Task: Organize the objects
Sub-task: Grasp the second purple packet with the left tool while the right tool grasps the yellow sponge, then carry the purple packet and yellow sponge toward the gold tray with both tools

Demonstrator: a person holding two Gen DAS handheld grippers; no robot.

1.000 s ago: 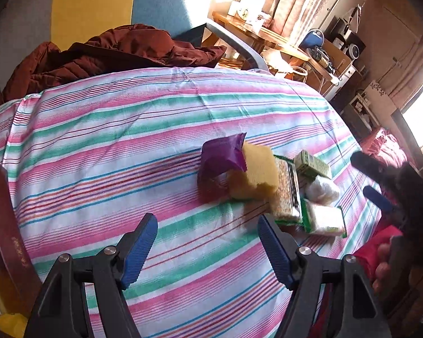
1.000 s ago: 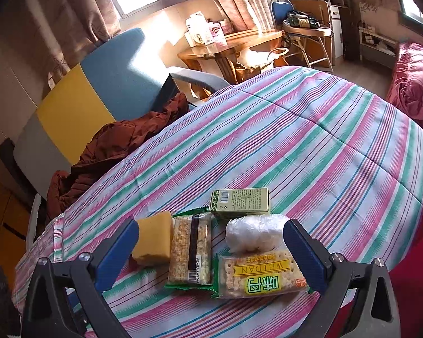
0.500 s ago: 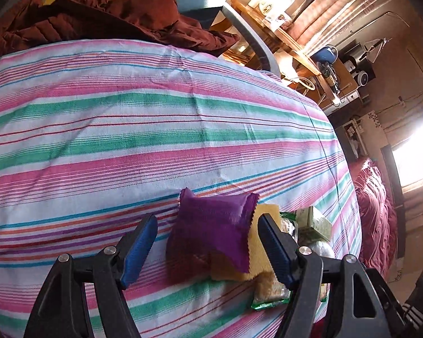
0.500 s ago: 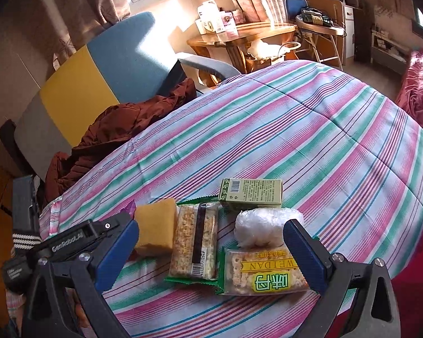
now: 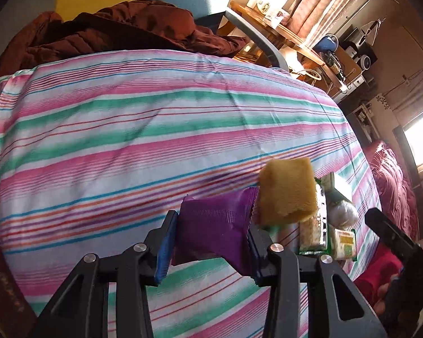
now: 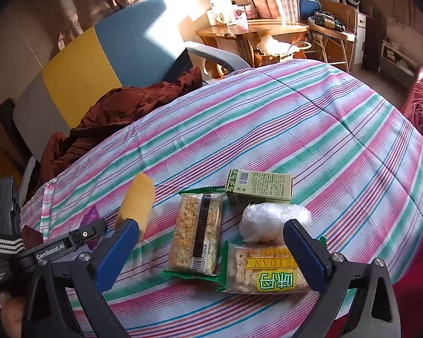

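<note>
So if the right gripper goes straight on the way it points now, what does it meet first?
Probably the white plastic-wrapped bundle, which lies between the open fingers of the right gripper, with the green box just beyond it. Depth is hard to judge.

Snacks (image 6: 196, 239) on striped cloth (image 6: 310, 129) — jaws apart.

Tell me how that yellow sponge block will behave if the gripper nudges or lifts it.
The yellow sponge block looks porous, so it is probably light and squashy under the pads. It stands tilted on edge against the purple packet held in the left gripper, so it may topple. It seems unlikely to roll.
</note>
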